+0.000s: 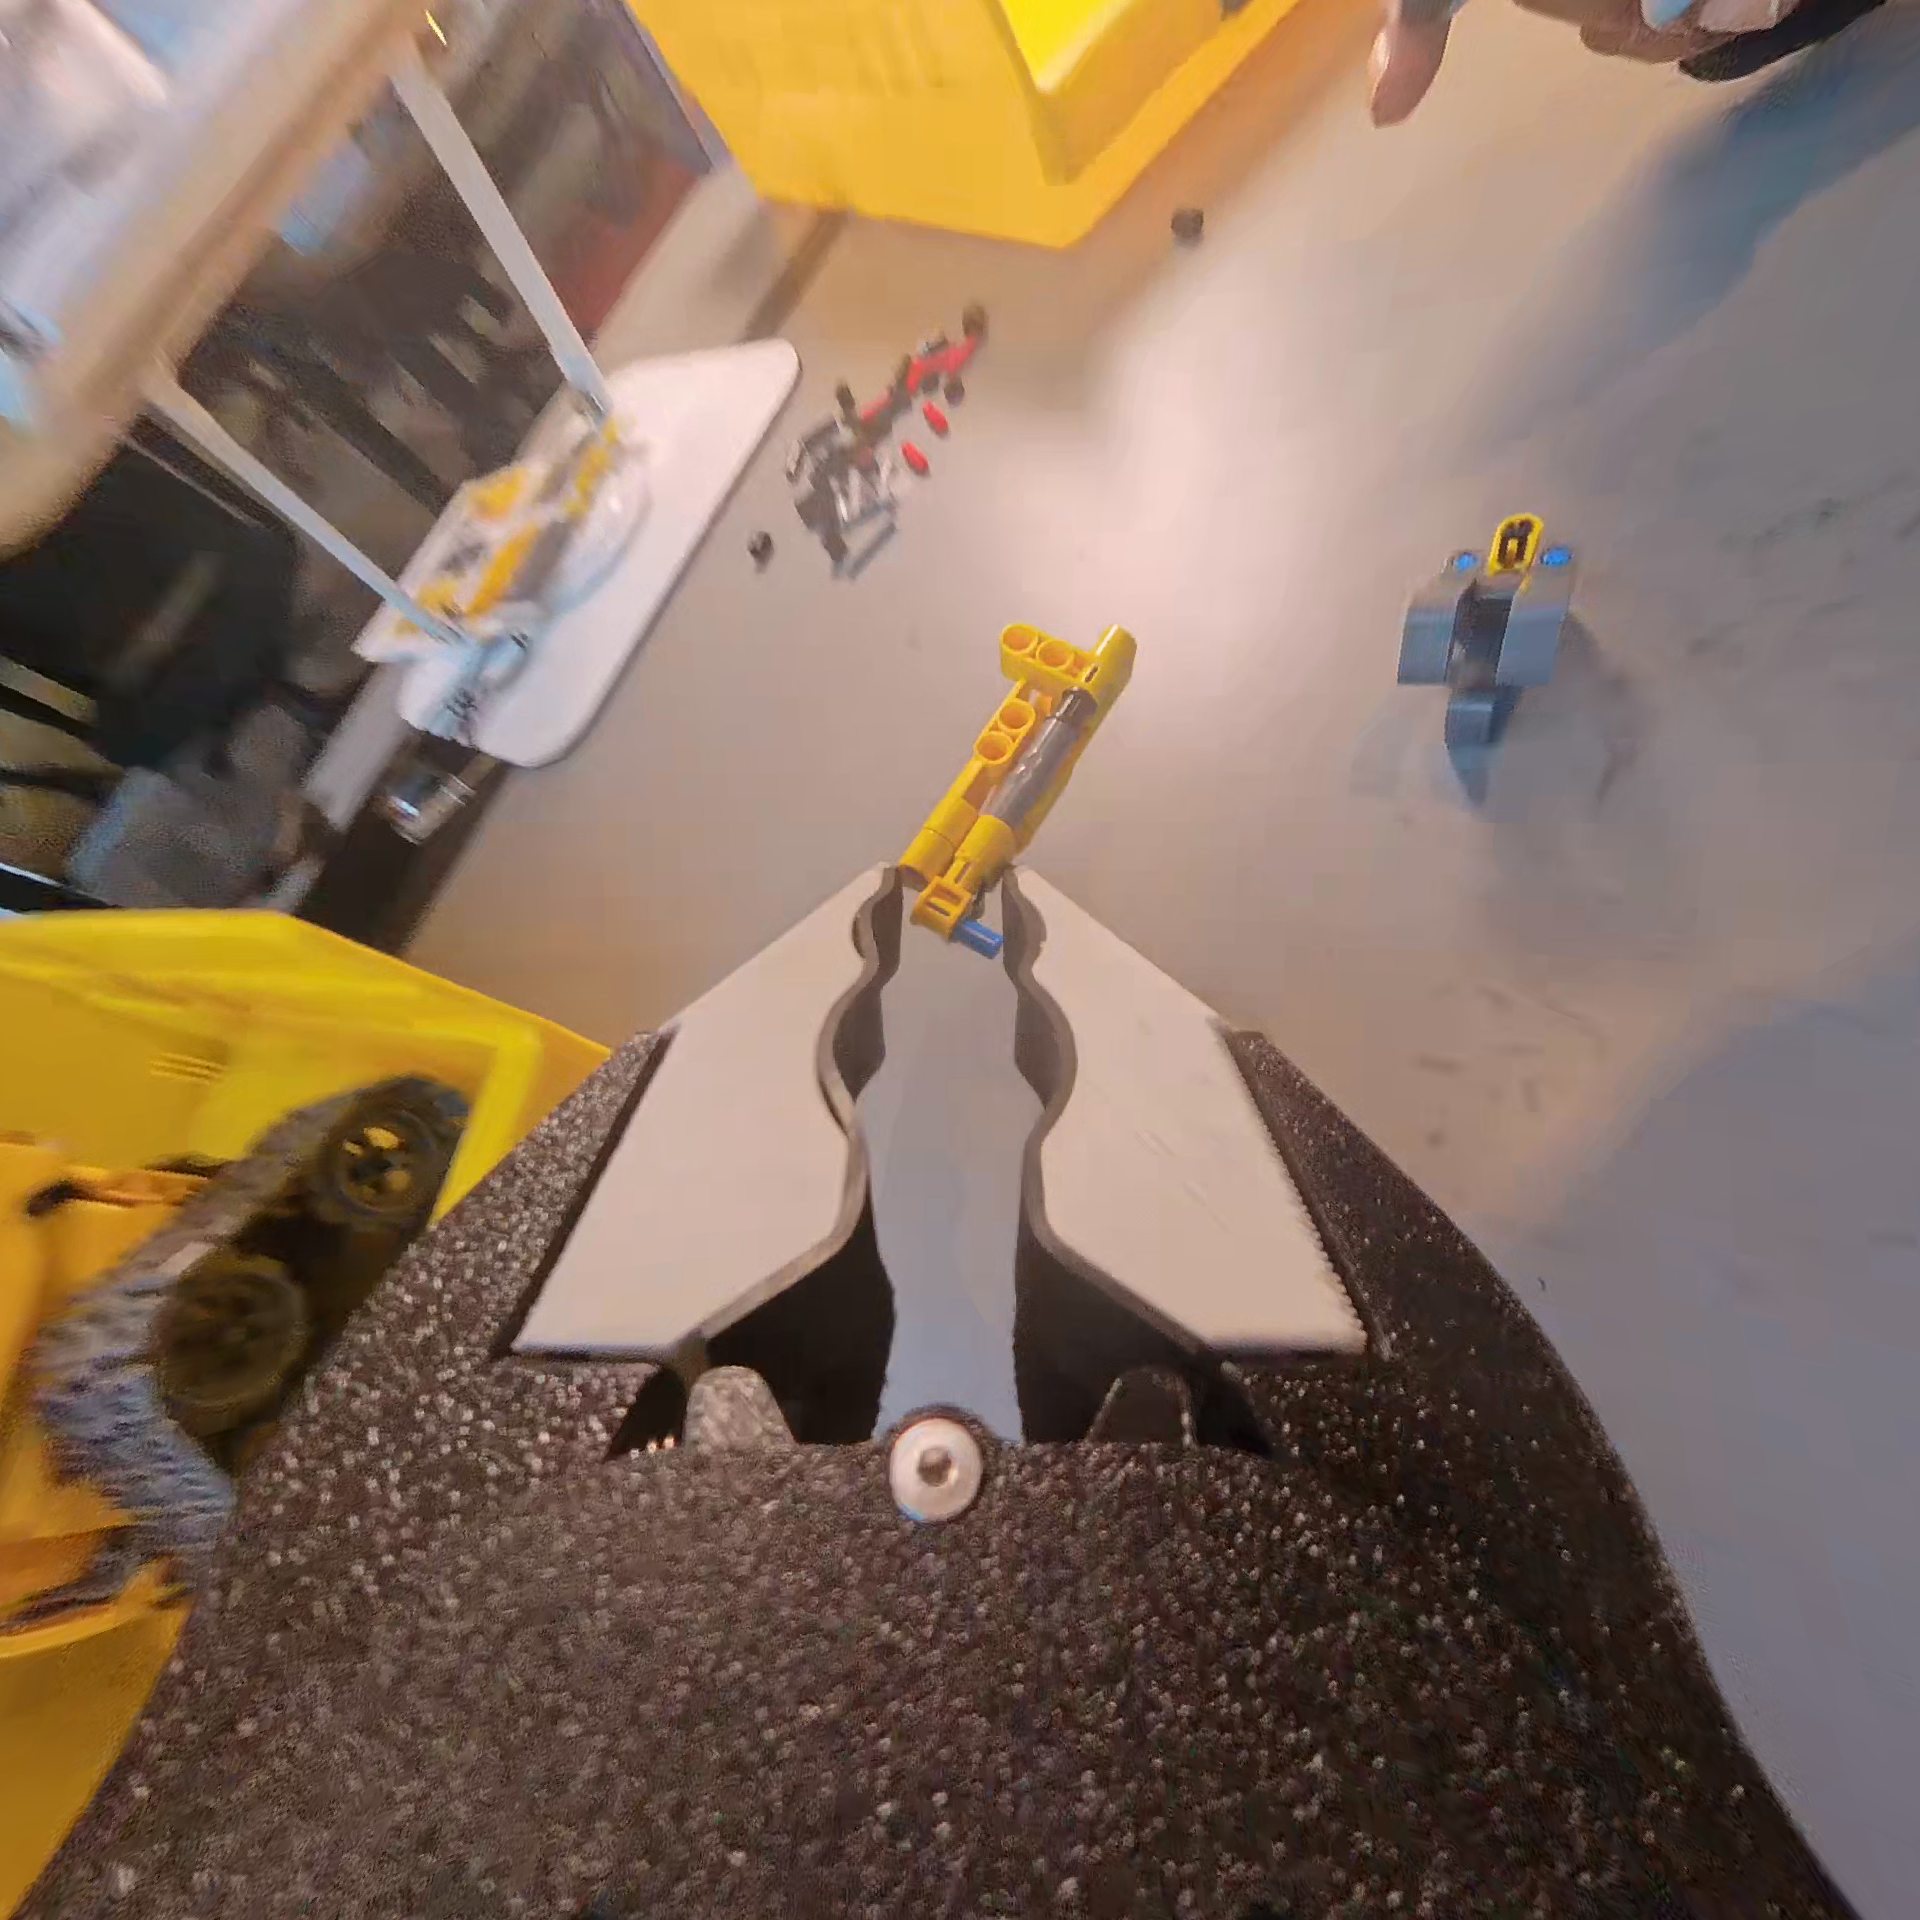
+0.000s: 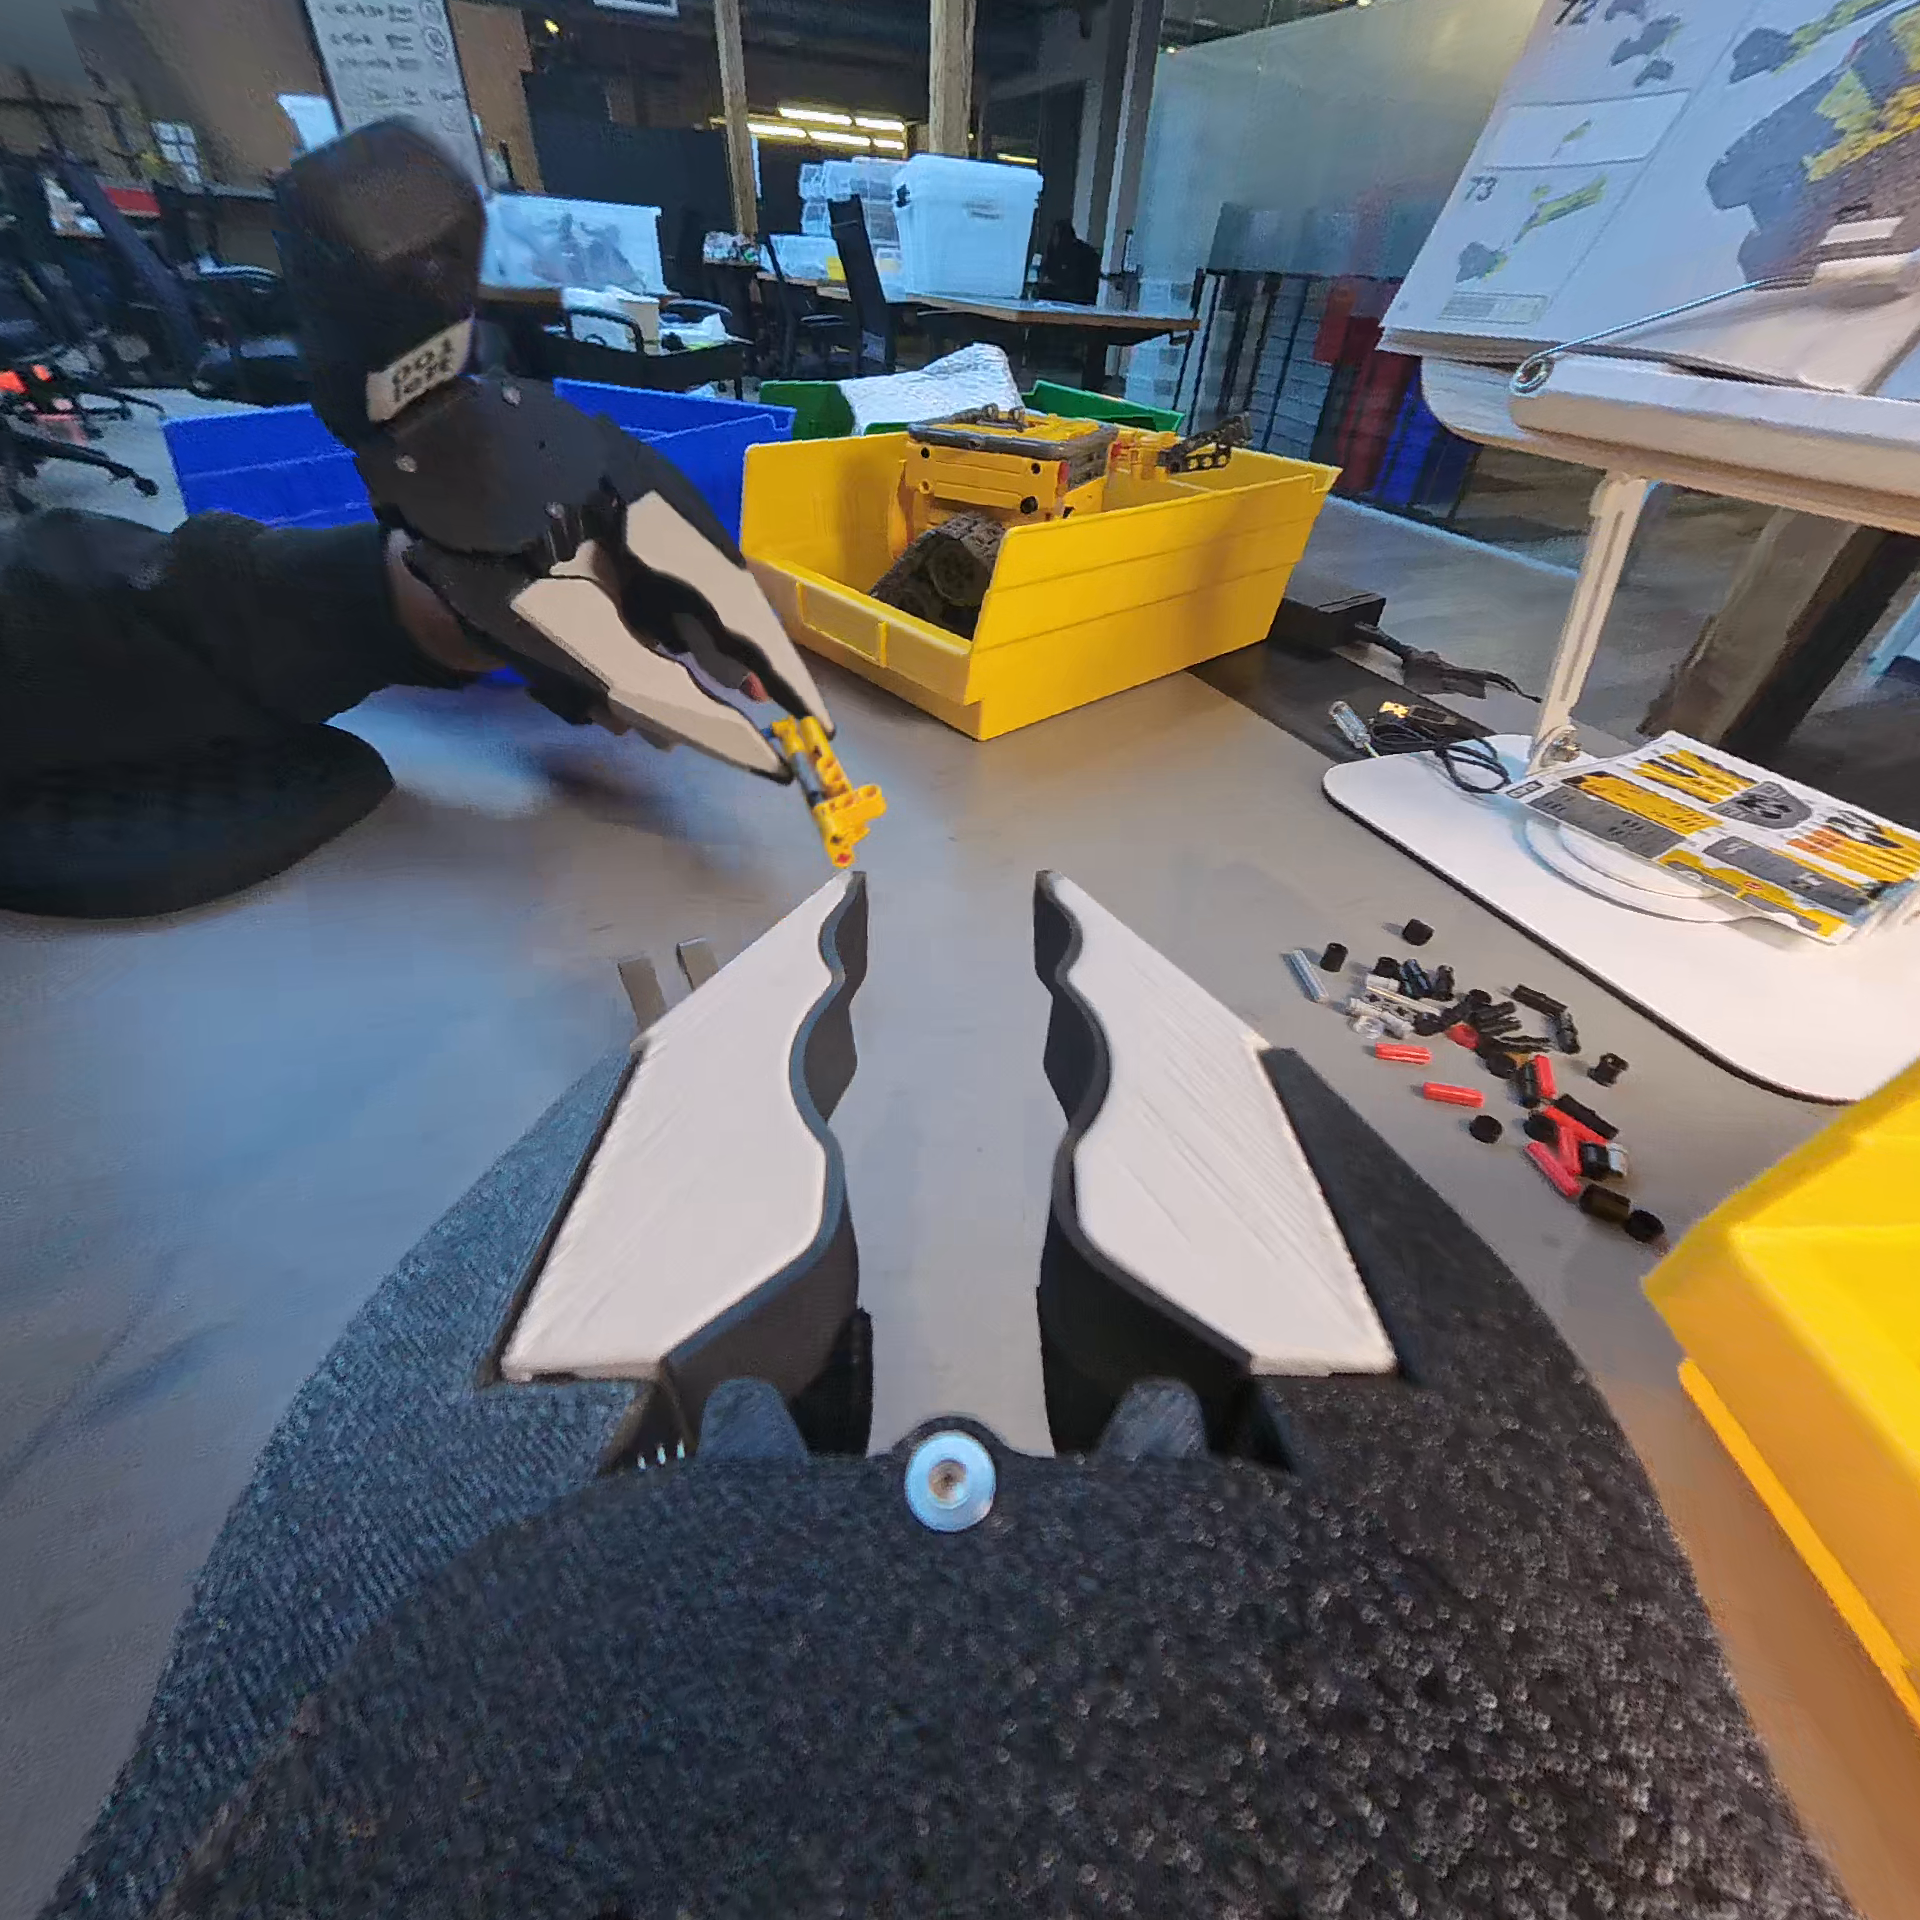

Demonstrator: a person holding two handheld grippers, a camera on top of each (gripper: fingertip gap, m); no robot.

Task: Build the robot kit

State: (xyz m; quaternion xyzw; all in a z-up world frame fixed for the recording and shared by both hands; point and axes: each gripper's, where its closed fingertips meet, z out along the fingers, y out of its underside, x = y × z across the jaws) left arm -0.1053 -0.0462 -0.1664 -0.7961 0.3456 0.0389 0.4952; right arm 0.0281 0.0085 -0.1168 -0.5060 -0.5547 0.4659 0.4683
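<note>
Two grippers show: your left gripper (image 1: 951, 899) pinches one end of a small yellow brick assembly (image 1: 1023, 764), held above the grey table (image 1: 1351, 1039) at frame centre. It looks light, stiff and slick plastic, with pinned joints that could likely pop apart, so the beam's flat sides seem the safest hold. Your right gripper (image 2: 951, 899) has its fingers spread and empty, just below that assembly. Loose black and red pins (image 2: 1507, 1049) lie at right, a yellow bin (image 2: 1039, 623) with a tracked model (image 2: 997, 499) sits beyond, and a grey piece (image 1: 1486, 634) rests upper right.
</note>
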